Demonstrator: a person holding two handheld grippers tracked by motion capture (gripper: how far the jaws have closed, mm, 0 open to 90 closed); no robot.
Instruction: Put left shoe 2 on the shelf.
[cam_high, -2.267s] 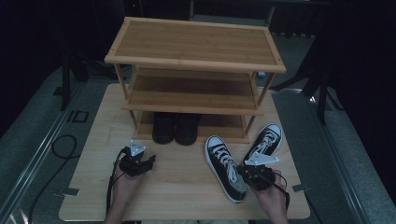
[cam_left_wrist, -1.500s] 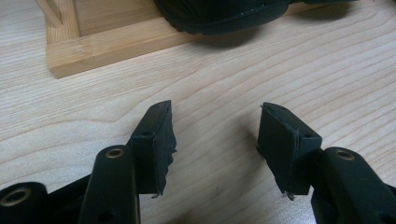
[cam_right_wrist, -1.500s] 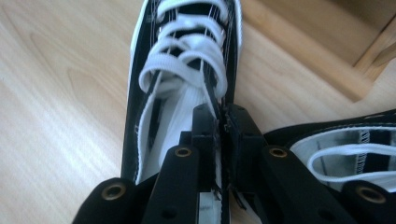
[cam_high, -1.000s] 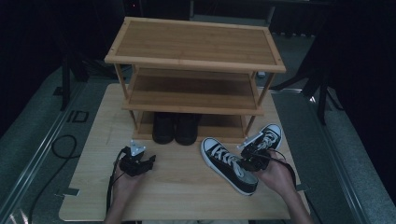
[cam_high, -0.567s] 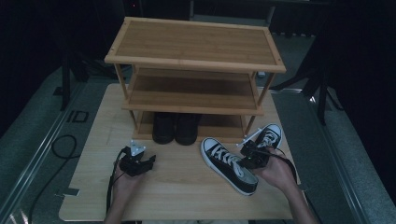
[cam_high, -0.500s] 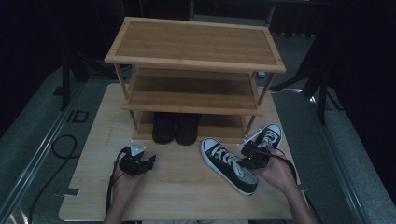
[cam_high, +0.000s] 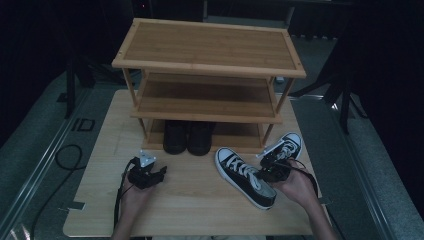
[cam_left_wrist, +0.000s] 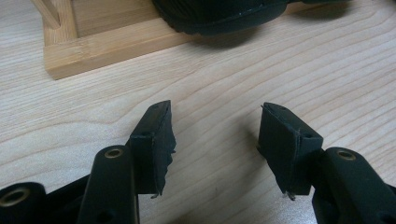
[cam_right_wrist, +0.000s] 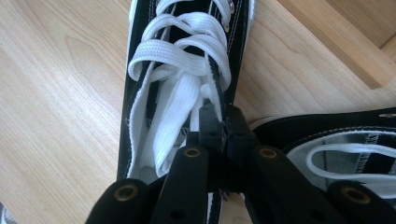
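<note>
Sneaker (cam_high: 245, 176), black canvas w/ white laces and rubber toe cap, lies on the table (cam_high: 195, 210) front-right of the rack (cam_high: 210, 75), toe toward the rack's lower shelf. Its mate (cam_high: 286, 146) sits just beside it to the right, close enough that in the right gripper view its sole edge looks to be touching the first shoe.

Right gripper (cam_right_wrist: 219, 122) is clamped down narrow on the canvas collar at the side of the sneaker's opening, by the top eyelets; jaws just finished closing, w/ canvas between them. Left gripper (cam_left_wrist: 215, 140) rests low over bare table w/ jaws spread wide, nothing between them.

Handling, as a judgement: light shoe, soft upper, stiffer rubber sole. A pinch on the collar alone will probably let it hang and swing toe-down, and thin canvas could slip out. Heel counter or sole edge would be firmer holds. Laces are loose, may snag on a shelf edge.

Containers: rack has three tiers. Top and middle look bare. Bottom tier holds a pair of black shoes (cam_high: 187, 137) at left-centre, toes facing out; space to their right looks free, prob. enough for the sneaker pair.
</note>
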